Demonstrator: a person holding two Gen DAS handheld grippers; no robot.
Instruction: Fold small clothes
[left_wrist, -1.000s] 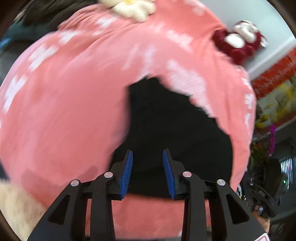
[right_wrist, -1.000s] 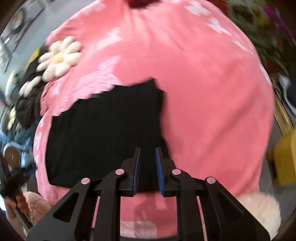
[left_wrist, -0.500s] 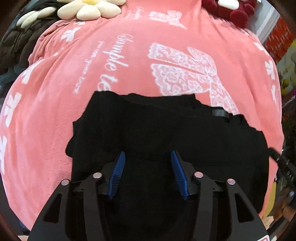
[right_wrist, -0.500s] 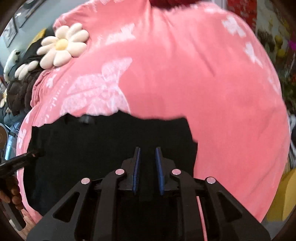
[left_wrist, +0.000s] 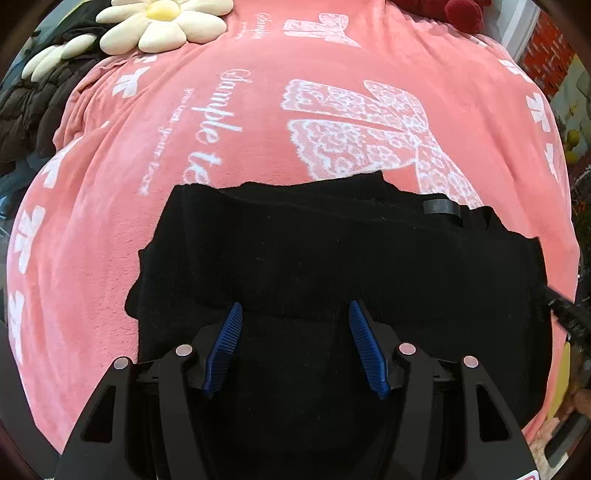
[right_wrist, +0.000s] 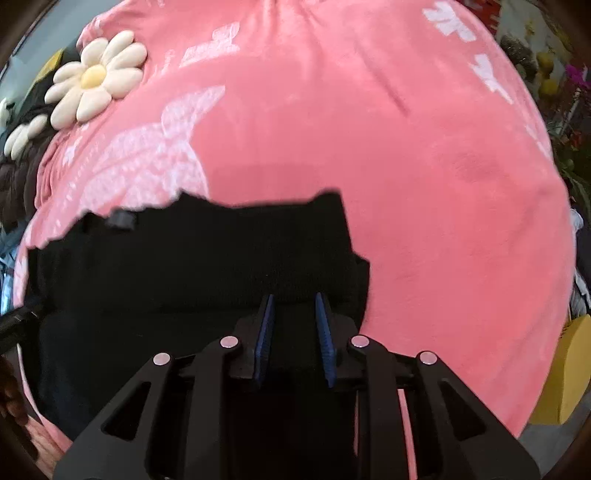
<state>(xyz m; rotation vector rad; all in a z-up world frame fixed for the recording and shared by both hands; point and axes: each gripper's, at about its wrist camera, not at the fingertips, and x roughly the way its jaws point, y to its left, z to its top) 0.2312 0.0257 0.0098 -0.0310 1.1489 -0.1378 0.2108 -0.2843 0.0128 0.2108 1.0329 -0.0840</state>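
A black garment (left_wrist: 332, 258) lies on the pink blanket (left_wrist: 110, 221), with its upper layer folded over toward me. The fold's edge runs just past my fingertips. A small black loop (left_wrist: 441, 207) sits at its far right edge. My left gripper (left_wrist: 294, 304) hovers over the near left part, its jaws opening wide with only flat cloth below them. My right gripper (right_wrist: 292, 297) is over the garment (right_wrist: 184, 266) near its right corner. Its jaws are opening with a narrow gap, and the blue pads are not pressing on the cloth.
A daisy-shaped cushion (left_wrist: 162, 22) and a dark quilted jacket (left_wrist: 29, 107) lie at the blanket's far left. A red plush (left_wrist: 458, 11) sits at the far edge. A yellow object (right_wrist: 569, 369) stands off the blanket's right side. A hand (right_wrist: 11, 391) shows at the left edge.
Both grippers swung across and down over the garment, which now lies doubled over. The left jaws have spread wide, and the right jaws have parted a little.
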